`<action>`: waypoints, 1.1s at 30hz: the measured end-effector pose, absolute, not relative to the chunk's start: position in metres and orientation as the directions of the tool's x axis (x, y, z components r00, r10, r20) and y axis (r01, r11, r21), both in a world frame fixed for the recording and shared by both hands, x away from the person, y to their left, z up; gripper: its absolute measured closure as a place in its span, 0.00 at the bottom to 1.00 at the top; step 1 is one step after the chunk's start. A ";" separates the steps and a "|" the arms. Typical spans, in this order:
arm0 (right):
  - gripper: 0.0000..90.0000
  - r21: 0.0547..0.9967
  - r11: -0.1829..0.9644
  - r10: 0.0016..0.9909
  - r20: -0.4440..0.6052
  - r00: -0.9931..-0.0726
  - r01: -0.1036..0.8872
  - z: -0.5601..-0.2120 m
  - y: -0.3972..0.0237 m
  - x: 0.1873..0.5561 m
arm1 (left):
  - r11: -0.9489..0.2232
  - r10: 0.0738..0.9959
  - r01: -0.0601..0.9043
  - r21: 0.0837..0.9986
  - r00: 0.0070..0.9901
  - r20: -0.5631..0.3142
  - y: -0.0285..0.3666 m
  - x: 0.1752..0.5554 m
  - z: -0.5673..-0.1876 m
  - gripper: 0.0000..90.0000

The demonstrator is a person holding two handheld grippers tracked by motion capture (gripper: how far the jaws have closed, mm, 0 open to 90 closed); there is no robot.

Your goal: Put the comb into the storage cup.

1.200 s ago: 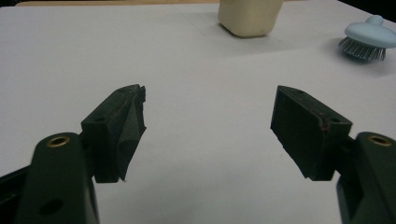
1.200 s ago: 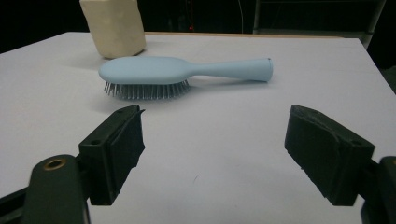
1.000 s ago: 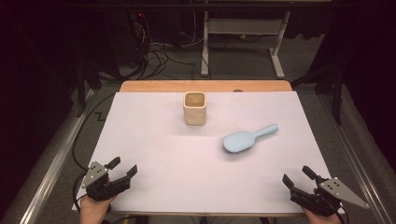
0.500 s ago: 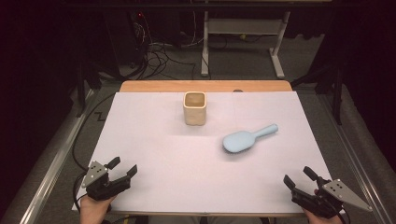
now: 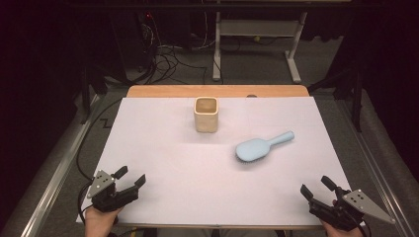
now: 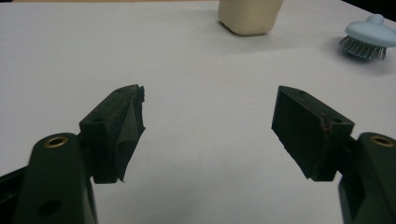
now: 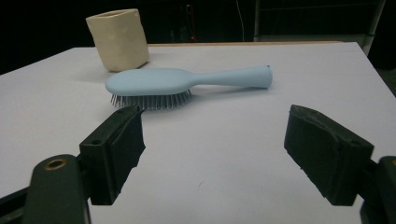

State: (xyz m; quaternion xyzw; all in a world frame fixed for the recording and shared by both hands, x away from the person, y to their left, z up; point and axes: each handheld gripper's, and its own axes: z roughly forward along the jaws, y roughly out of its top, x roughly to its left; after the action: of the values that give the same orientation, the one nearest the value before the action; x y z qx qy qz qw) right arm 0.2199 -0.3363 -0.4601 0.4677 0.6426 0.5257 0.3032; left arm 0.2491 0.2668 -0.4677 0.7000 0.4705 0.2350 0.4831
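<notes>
White sheet covers wooden table; dark room, cables behind

Nothing has shifted since the earlier pictures; no gripper, hairbrush or cup has moved

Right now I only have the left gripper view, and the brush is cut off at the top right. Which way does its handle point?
Observer: In the high view the brush lies with its handle pointing to the far right, away from the cup.
Operator: Is the right gripper near it?
Observer: No. The right gripper is at the near right corner of the table, jaws open, nothing between them.
Operator: Anything in the cup?
Observer: The high view looks down into its mouth, and nothing shows inside.
</notes>
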 end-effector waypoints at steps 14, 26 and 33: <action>0.24 0.962 0.005 0.917 0.104 -0.386 0.272 -0.459 -0.335 0.221 | -0.094 0.885 0.431 0.897 0.450 -0.123 0.266 0.249 -0.468 0.29; 0.24 0.966 0.007 0.914 0.098 -0.395 0.258 -0.456 -0.333 0.226 | -0.094 0.885 0.432 0.897 0.448 -0.124 0.266 0.249 -0.468 0.29; 0.24 0.968 0.008 0.911 0.096 -0.400 0.251 -0.454 -0.331 0.230 | -0.093 0.885 0.433 0.896 0.448 -0.125 0.266 0.250 -0.468 0.29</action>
State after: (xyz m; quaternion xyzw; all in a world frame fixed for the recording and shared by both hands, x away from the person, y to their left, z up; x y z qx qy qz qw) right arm 0.2296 -0.3307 -0.4536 0.4539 0.6403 0.5386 0.3065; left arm 0.2496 0.2663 -0.4680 0.7011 0.4702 0.2343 0.4821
